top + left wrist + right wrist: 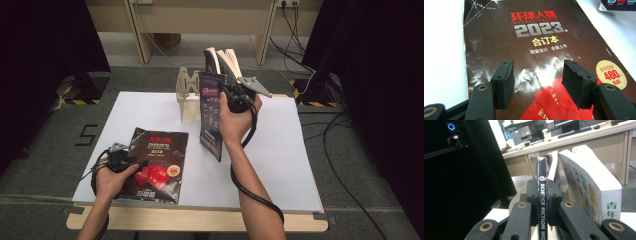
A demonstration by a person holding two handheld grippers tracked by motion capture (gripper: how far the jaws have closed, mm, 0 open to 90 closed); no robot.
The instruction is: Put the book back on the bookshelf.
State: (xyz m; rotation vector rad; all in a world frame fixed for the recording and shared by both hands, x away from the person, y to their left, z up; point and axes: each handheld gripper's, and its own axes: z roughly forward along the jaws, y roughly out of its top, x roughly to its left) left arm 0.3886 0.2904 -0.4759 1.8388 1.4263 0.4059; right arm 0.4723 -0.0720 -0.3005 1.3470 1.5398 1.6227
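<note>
Right gripper (pixel 235 96): jaws clamped on the spine of a dark-covered magazine (pixel 211 114), held upright above the far half of the table (pixel 280 165); in the right gripper view the pads pinch the spine (pixel 542 195), which reads "SCIENCE FICTION".
Held magazine: its cover hangs down toward the table, just in front of a pale wooden rack (pixel 188 97).
Rack: thick white-edged books (pixel 226 61) lean in it just behind the gripper.
Left gripper (pixel 131 162): jaws spread wide and holding nothing, resting low over a second magazine (pixel 157 165).
Second magazine: lies flat near the table's front left, dark glossy cover marked "2023" (pixel 540 28), red patch toward its lower edge.
</note>
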